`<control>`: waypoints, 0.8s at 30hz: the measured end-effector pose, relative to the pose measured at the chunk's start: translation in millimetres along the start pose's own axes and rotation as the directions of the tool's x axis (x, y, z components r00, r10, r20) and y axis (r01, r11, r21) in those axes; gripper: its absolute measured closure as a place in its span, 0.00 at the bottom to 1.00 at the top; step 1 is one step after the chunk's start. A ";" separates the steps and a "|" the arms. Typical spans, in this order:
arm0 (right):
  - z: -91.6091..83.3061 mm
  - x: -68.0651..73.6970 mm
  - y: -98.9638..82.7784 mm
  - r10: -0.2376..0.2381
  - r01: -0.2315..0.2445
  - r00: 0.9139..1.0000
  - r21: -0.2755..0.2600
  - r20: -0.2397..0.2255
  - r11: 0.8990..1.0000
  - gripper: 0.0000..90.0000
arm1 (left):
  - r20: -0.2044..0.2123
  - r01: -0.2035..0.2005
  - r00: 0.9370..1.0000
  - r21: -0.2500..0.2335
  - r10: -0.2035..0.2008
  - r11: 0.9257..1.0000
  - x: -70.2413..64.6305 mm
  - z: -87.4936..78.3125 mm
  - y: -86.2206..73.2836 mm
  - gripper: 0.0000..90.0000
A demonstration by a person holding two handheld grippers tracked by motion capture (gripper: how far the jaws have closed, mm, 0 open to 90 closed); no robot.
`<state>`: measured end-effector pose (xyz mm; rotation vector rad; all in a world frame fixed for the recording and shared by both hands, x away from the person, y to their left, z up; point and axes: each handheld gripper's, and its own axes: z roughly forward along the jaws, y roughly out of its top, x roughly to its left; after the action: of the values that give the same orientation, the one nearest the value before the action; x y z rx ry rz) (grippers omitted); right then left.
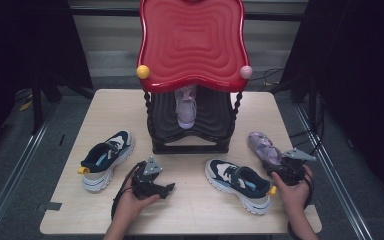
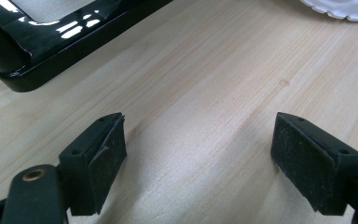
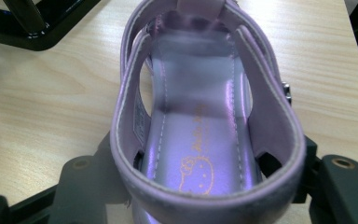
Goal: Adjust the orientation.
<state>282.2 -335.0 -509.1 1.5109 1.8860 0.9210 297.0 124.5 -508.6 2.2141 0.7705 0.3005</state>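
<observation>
A purple sandal [image 1: 262, 145] lies on the wooden table [image 1: 190, 212] at the right, toe pointing away. My right gripper [image 1: 280, 162] holds it at the heel end. In the right gripper view the sandal [image 3: 196, 107] sits between the two jaws, and my right gripper [image 3: 203, 161] has its pads pressed on both sides of the heel. A matching purple sandal [image 1: 186, 107] stands on the lower black shelf of the shoe rack [image 1: 190, 145]. My left gripper [image 1: 169, 188] rests low at the table's front, and in its own view the left gripper [image 2: 200, 154] is open over bare wood.
The rack has a glossy red wavy top [image 1: 192, 40] and stands at the table's middle back; its black base [image 2: 51, 51] lies just ahead of the left gripper. One navy-and-white sneaker [image 1: 105, 160] lies at the left, another sneaker [image 1: 237, 182] between the two grippers.
</observation>
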 end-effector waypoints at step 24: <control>-23.5 8.1 10.3 0.023 -0.024 1.000 -0.123 -0.009 0.992 0.40 | 0.001 0.000 1.000 -0.001 0.000 1.000 0.0 0.0 0.0 0.19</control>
<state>268.5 -329.8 -486.5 1.4613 1.7852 1.0354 297.0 124.4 -508.6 2.2131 0.7703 0.2998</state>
